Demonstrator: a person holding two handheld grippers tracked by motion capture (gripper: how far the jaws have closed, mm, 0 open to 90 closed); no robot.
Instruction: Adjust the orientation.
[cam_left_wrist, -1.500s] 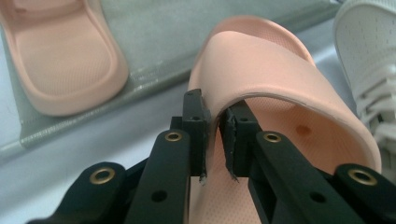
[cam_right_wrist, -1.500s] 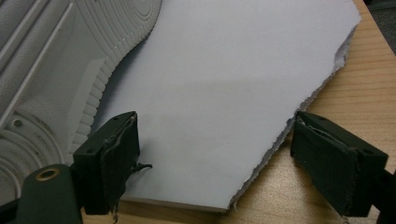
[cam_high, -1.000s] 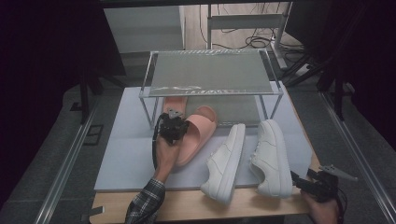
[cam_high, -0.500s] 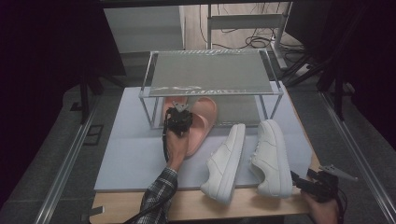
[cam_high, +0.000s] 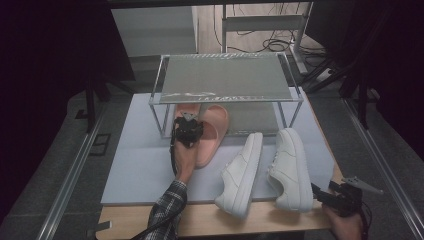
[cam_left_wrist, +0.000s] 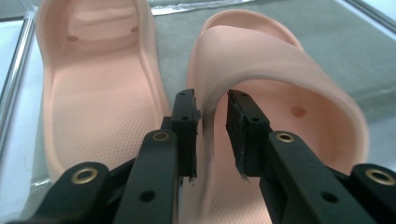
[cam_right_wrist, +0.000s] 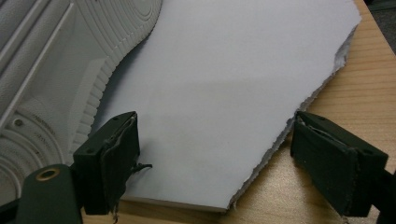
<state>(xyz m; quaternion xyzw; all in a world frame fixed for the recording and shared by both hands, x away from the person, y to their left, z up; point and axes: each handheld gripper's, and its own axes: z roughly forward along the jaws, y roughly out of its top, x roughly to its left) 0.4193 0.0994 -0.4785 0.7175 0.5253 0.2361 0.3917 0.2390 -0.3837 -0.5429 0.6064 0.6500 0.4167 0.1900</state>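
Note:
Two pink slides lie side by side at the lower shelf of the rack (cam_high: 225, 77). The left slide (cam_left_wrist: 93, 93) is flat with its footbed up. My left gripper (cam_high: 187, 131) points along the right slide (cam_high: 215, 132). The strap edge of this right slide (cam_left_wrist: 280, 79) stands between the jaws of my left gripper (cam_left_wrist: 211, 100). Those jaws have just been opening, and a small gap shows on each side of the strap. My right gripper (cam_right_wrist: 215, 135) is open wide over the mat's front right corner, beside a white sneaker (cam_right_wrist: 56, 56).
Two white sneakers (cam_high: 242, 172) (cam_high: 290, 167) lie on the pale foam mat (cam_high: 135, 165) to the right of my left arm. The mat covers a wooden table (cam_high: 210, 220). The rack's grey top shelf overhangs the slides. Cables lie on the floor behind.
My left hand has pushed forward toward the rack, and the pink slide has gone with it to lie beside the other one. The right gripper has not moved.

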